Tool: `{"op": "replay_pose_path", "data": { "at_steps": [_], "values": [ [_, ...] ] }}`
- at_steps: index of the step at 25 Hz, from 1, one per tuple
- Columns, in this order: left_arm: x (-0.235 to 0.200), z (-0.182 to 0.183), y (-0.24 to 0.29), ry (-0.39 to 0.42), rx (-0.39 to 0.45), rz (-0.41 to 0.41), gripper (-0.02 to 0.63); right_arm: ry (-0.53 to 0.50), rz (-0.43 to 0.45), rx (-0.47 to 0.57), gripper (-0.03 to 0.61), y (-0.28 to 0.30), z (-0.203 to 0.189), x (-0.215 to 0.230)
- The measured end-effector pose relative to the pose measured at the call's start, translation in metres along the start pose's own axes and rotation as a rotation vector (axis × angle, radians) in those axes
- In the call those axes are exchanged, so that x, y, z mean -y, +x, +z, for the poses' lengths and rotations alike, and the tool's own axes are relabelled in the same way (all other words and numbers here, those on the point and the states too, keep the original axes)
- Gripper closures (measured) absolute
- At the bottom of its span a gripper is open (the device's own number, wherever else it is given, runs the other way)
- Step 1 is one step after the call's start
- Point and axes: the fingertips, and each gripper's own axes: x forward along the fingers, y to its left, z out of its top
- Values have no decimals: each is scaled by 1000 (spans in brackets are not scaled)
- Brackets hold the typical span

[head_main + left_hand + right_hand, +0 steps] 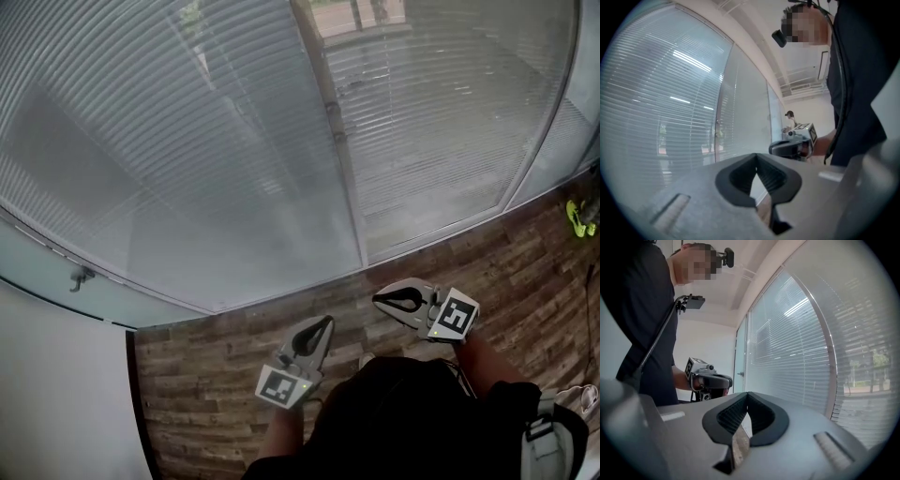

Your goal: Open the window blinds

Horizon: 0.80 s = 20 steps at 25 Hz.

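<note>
– Grey tongs, nearest item: how many do you log?
– Two. I log one left gripper (326,323) and one right gripper (378,300). Both are held level in front of the person's dark torso (412,422), near each other and not touching. Each carries one of the two marker cubes (279,386).
– State of each?
– Left gripper: jaws closed, black pads meeting at the tips, nothing between them. Right gripper: the same, tip to tip, empty.
– Next out?
– One floor (216,375), brown wood-look planks, running under both grippers to the foot of the window. One small yellow-green object (581,217) lies on it at the far right; I cannot tell what it is.
– The task item?
– Window blinds (234,187), ahead of the grippers and well apart from both. I count two panels: a wide left blind (141,141) and a right blind (441,122), with one upright window post (337,141) between them. Both hang down to near the floor, pale horizontal slats across the glass. A strip of outdoors shows at the top of the right one.
– Farthest along the wall?
– One glass panel with one handle (80,277), left of the blinds, above a white wall (56,403).
</note>
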Motion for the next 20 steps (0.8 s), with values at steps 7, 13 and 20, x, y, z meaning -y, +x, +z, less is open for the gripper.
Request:
{"op": "replay_pose_path", "data": {
  "at_steps": [7, 13, 20],
  "values": [
    [-35, 1, 5, 3, 10, -55, 609, -14, -38, 10, 572, 34, 6, 22],
    [-40, -7, 12, -10, -1, -113, 609, -15, -44, -10, 572, 53, -1, 26],
    [-52, -17, 9, -42, -22, -123, 609, -2, -67, -17, 572, 62, -5, 32]
  ]
}}
